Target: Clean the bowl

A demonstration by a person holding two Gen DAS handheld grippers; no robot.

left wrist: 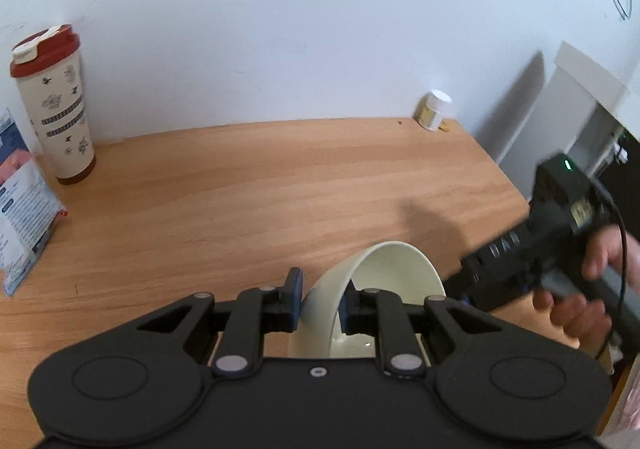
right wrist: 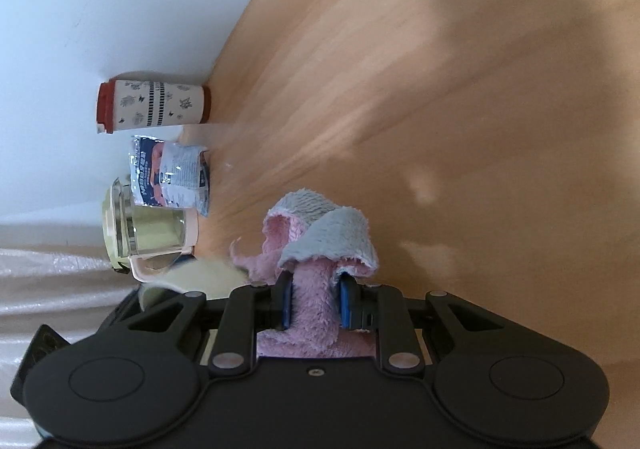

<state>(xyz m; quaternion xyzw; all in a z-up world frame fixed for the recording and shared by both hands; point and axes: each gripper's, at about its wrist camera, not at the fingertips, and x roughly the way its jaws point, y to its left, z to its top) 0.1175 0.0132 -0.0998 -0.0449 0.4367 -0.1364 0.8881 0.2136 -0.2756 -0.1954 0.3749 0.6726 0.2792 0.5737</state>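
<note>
Wooden table, blue packet, print unreadable

Table middle lies open; tumbler and packet crowd its left.

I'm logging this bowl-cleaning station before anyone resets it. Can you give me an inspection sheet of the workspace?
Surface: wooden table, bare in the middle.
Job's things: cream bowl tilted on edge; pink and grey cloth.
Clutter: lidded tumbler and printed packet on the left near the wall, small white-capped jar at the back, glass jug.
Grippers: left gripper clamps the bowl's wall; right gripper clamps the cloth, held in a hand.
Cables: black lead along the right gripper's handle.
Surroundings: white wall behind the table.
</note>
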